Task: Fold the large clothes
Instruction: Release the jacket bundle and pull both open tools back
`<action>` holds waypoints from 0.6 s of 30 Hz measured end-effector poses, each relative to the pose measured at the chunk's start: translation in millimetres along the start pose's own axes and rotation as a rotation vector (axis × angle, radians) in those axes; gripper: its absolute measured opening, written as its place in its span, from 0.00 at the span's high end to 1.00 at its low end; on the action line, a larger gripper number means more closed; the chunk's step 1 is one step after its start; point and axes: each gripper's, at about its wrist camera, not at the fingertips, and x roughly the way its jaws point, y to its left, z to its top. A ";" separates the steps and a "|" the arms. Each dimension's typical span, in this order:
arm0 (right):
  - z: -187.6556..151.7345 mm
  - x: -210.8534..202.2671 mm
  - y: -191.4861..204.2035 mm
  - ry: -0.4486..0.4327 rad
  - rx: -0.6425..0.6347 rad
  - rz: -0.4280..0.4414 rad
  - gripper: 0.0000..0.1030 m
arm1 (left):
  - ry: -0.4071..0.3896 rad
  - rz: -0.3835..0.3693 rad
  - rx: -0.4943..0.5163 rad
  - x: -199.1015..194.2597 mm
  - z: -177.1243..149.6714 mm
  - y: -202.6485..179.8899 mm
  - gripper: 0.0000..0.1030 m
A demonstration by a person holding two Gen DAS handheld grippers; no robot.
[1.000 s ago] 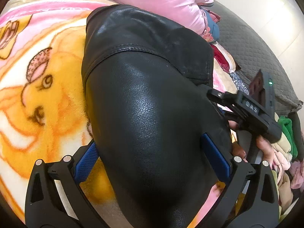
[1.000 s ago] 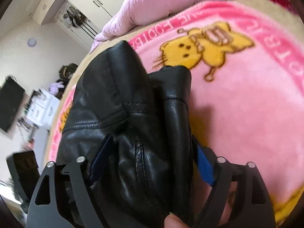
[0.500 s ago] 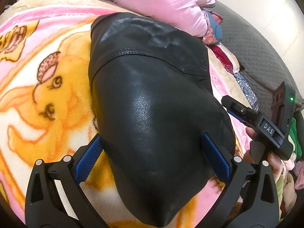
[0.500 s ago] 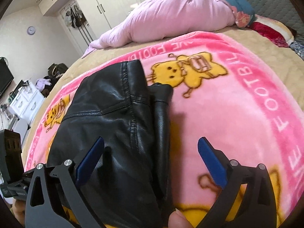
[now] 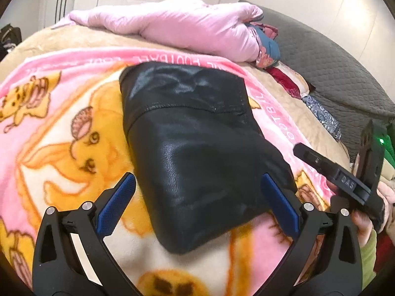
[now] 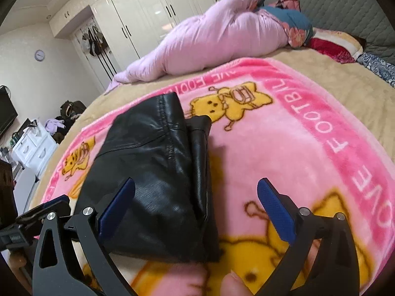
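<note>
Both claws stand wide apart, gripping nothing. The left gripper (image 5: 197, 197) hovers over the near end of the folded black leather jacket (image 5: 192, 148); the right gripper (image 6: 196, 202) hovers above its right edge. The jacket lies on the pink cartoon blanket (image 6: 296, 148), with a pink quilt (image 6: 209, 39) bunched at the far side.

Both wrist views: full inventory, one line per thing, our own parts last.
jacket: 1, black leather, folded, lying on the blanket
blanket: 1, pink with yellow cartoon animals, spread over the bed
bedspread: 1, beige, under the blanket
duvet: 1, pale pink, bunched at the far side of the bed
headboard: 1, grey quilted, far right
wardrobe: 1, white with dark handles, back wall
clock: 1, round, on the left wall
left gripper: 1, black with blue pads, open, above the jacket
right gripper: 1, same, open, at the jacket's right edge
</note>
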 end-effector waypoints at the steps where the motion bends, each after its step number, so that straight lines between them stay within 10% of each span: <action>1: -2.0 -5.2 2.5 -0.010 -0.001 -0.002 0.04 | -0.014 0.005 0.006 -4.0 -1.5 -1.5 0.08; 18: -79.7 -99.3 36.2 -0.208 -0.043 -0.029 0.04 | -0.157 0.055 0.086 -73.8 -55.7 -9.2 0.08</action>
